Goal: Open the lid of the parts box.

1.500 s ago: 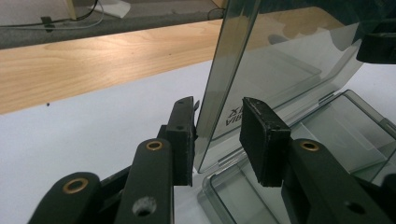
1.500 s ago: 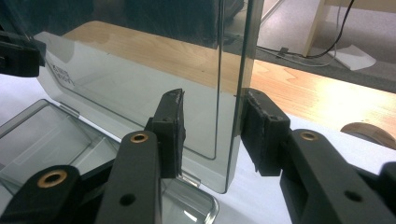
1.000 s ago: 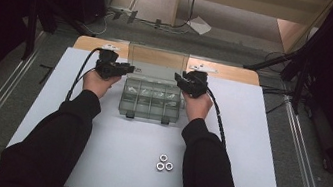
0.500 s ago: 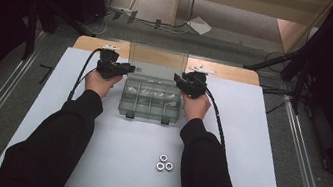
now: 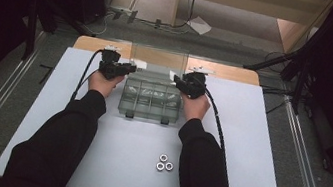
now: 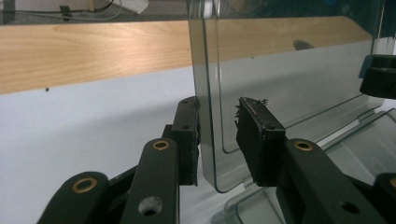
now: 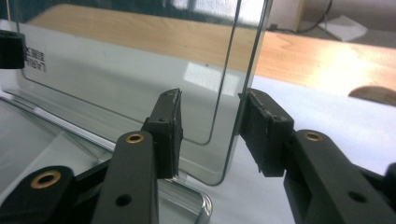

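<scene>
A clear plastic box (image 5: pixel 152 100) sits in the middle of a white board (image 5: pixel 246 151) on the table. Its see-through lid (image 5: pixel 158 62) stands straight up at the back of the box.

The left gripper (image 5: pixel 128 68) is at the left edge of the lid. In the left gripper view the lid (image 6: pixel 243 93) stands between the two black jaws. The left jaw is right against the edge. The right jaw is a little way off, so the jaws are apart and do not pinch it.

The right gripper (image 5: pixel 177 79) is at the right edge of the lid. Its jaws have just been opening. In the right gripper view the lid (image 7: pixel 140 70) edge stands in the gap, and the jaws are apart.

Three small metal nuts (image 5: pixel 164 162) lie on the board near the person, between the two black sleeves (image 5: pixel 61 137).
</scene>
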Demonstrator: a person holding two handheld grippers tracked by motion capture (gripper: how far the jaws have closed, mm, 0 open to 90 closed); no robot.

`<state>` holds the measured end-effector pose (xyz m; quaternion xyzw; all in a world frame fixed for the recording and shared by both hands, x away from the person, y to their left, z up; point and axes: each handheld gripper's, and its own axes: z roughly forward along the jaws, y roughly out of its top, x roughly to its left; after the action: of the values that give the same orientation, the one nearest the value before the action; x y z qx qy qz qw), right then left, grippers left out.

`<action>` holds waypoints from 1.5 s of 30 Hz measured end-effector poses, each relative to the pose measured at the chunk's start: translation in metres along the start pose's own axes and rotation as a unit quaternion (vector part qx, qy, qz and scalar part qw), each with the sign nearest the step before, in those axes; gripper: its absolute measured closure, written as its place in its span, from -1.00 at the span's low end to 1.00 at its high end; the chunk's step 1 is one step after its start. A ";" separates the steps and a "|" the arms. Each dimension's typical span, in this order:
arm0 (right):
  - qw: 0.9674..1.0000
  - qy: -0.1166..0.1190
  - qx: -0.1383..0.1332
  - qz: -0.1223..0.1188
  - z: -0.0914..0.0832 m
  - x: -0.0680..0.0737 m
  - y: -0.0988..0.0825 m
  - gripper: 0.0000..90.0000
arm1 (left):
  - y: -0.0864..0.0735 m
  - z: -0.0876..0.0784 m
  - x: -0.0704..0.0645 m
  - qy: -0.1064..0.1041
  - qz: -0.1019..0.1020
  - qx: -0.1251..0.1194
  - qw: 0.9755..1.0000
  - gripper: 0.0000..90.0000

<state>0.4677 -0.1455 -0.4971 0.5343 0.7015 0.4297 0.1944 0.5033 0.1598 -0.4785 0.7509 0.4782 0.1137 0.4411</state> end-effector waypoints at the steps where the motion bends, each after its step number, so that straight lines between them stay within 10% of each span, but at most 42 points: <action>1: 1.000 0.000 0.002 0.007 0.001 0.000 0.000 0.32 | -0.001 0.001 0.001 -0.002 -0.005 0.000 1.000 0.50; 19: 0.997 0.026 0.017 0.070 0.008 -0.007 -0.007 0.23 | -0.006 0.013 0.001 -0.005 -0.024 0.011 1.000 0.23; 32: 0.997 0.036 0.026 0.067 0.011 -0.007 -0.009 0.06 | -0.009 0.018 -0.005 0.004 0.000 0.029 1.000 -0.03; 45: 0.996 0.041 0.038 0.075 0.011 -0.007 -0.010 -0.17 | -0.011 0.020 -0.005 0.000 -0.018 0.036 0.999 -0.13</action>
<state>0.4721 -0.1481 -0.5126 0.5743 0.6827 0.4375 0.1125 0.5058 0.1463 -0.4968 0.7573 0.4957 0.0887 0.4158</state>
